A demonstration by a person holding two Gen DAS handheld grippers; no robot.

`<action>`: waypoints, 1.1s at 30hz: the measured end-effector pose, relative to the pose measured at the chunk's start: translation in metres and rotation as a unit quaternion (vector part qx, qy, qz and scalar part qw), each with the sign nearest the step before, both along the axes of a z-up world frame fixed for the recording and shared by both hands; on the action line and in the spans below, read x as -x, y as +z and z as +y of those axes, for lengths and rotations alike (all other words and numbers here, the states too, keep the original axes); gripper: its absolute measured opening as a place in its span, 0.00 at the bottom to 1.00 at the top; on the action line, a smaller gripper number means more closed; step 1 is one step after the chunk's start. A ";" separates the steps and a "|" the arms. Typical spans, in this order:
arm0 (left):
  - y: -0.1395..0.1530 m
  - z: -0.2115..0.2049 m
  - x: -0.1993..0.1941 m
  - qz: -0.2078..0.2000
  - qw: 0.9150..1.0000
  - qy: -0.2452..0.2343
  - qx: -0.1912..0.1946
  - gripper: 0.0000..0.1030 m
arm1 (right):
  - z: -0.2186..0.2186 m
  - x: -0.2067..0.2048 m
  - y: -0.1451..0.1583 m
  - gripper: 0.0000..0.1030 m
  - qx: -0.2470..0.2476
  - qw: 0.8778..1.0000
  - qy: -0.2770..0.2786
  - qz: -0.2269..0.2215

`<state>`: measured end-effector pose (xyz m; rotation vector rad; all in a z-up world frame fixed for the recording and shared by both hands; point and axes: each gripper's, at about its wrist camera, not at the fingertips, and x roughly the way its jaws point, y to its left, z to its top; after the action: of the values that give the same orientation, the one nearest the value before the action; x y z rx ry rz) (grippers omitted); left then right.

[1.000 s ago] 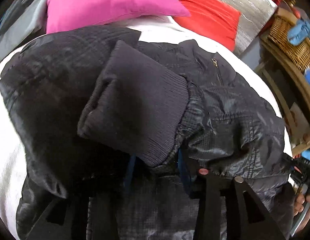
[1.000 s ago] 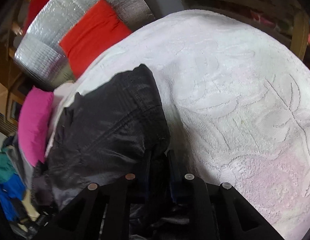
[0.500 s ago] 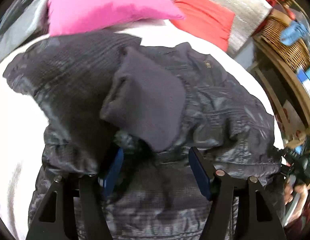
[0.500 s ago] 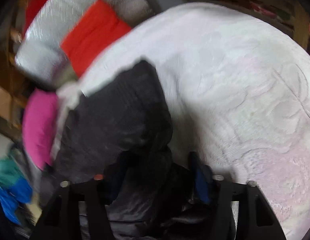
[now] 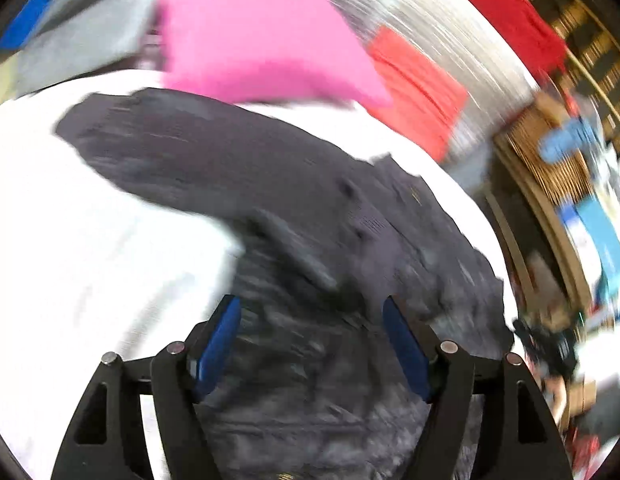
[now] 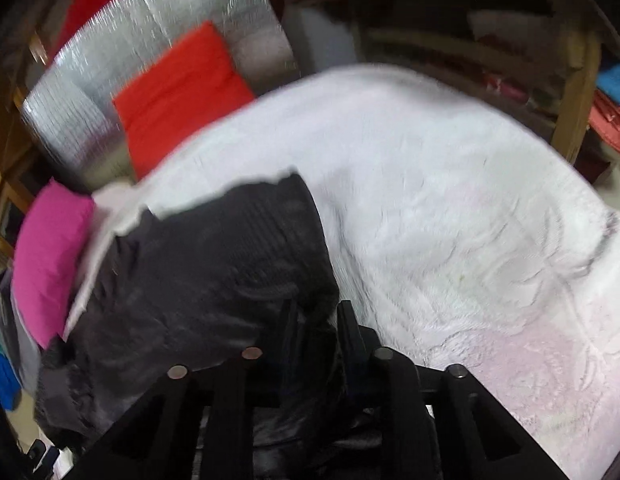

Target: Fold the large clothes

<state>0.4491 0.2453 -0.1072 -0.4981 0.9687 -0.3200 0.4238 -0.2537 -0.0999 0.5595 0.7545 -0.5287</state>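
A large black jacket lies on a white bedspread, blurred by motion. My left gripper is open, its blue-padded fingers spread wide above the jacket's lower part, holding nothing. In the right wrist view the jacket lies bunched at the left of the bedspread. My right gripper is shut on a fold of the jacket's edge.
A pink pillow and a red cushion lie at the head of the bed against a silver padded panel. Wooden shelves with clutter stand to the right. More shelves stand beyond the bed.
My left gripper opened and let go of the jacket's ribbed cuff, then drew back. My right gripper opened half a second ago and is now shut on the jacket again.
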 end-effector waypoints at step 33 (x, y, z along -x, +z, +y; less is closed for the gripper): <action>-0.043 0.068 -0.074 0.026 0.953 0.183 0.239 0.16 | 0.133 -0.044 -0.048 0.33 -0.039 0.973 0.225 0.047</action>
<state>0.5233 0.3133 -0.1506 -1.1178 0.8259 -0.2030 0.4674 -0.1206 -0.1476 0.4189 0.9624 -0.1057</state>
